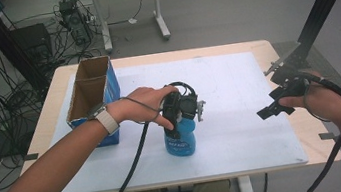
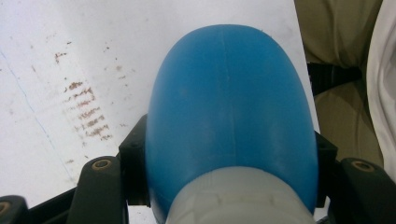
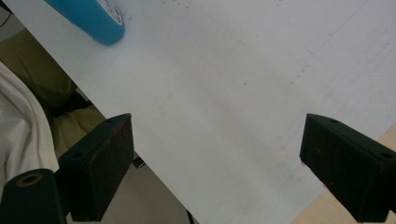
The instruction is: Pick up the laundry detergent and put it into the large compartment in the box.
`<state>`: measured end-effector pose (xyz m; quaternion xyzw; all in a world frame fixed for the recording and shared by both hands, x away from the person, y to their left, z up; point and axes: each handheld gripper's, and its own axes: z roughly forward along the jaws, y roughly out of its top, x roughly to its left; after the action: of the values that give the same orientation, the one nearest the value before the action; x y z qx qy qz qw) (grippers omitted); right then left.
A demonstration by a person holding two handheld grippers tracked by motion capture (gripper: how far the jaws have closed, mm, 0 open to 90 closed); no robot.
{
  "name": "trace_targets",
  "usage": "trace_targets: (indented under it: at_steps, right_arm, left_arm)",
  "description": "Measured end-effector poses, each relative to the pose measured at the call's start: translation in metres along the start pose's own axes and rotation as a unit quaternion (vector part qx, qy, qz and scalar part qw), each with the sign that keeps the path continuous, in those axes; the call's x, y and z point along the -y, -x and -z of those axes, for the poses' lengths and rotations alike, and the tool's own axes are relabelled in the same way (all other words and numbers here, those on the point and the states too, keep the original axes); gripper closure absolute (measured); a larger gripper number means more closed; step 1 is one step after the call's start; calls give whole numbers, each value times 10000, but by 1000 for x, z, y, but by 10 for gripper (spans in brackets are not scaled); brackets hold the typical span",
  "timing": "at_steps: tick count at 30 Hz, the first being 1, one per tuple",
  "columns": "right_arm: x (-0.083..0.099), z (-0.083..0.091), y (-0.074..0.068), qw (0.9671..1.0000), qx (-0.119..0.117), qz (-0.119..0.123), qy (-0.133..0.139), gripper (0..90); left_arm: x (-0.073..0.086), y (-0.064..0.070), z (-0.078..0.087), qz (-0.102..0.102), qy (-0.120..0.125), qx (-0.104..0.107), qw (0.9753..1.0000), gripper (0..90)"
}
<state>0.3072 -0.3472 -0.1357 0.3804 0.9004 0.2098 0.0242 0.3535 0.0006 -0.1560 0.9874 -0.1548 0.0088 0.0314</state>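
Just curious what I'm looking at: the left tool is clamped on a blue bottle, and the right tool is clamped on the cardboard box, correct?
Not quite. The left tool does clamp the blue bottle, but the right tool holds nothing: the right gripper view shows its jaws wide open over the white board. The cardboard box stands untouched.

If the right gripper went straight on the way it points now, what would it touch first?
Probably the bare white board: the right gripper, its jaws open, aims down at it with nothing between. The blue bottle lies well off that line.
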Motion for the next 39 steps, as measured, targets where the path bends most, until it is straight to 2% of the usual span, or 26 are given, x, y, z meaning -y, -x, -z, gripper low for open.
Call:
trace_targets:
  at_steps: [7, 12, 17, 27, 32, 39]
  right_arm:
    - [4, 2, -2, 10000, 26, -20, 31, 100]
    - [5, 5, -3, 10000, 67, -15, 69, 100]
    - [5, 6, -5, 9999, 66, 13, 87, 100]
    - [3, 6, -7, 9999, 76, 58, 99, 100]
    - [2, 7, -8, 9999, 86, 72, 115, 100]
    - [0, 8, -9, 9998, 84, 99, 132, 100]
  left_arm:
    - [2, 4, 2, 103, 16, -80, 9999, 379]
    - [10, 7, 13, 348, 128, -151, 9992, 379]
    - [12, 11, 26, 586, 93, -203, 9980, 379]
    - [17, 16, 52, 1215, 26, -243, 9923, 379]
    - [21, 17, 62, 1549, 19, -306, 9875, 379]
    - [26, 20, 78, 1809, -1, -426, 9826, 379]
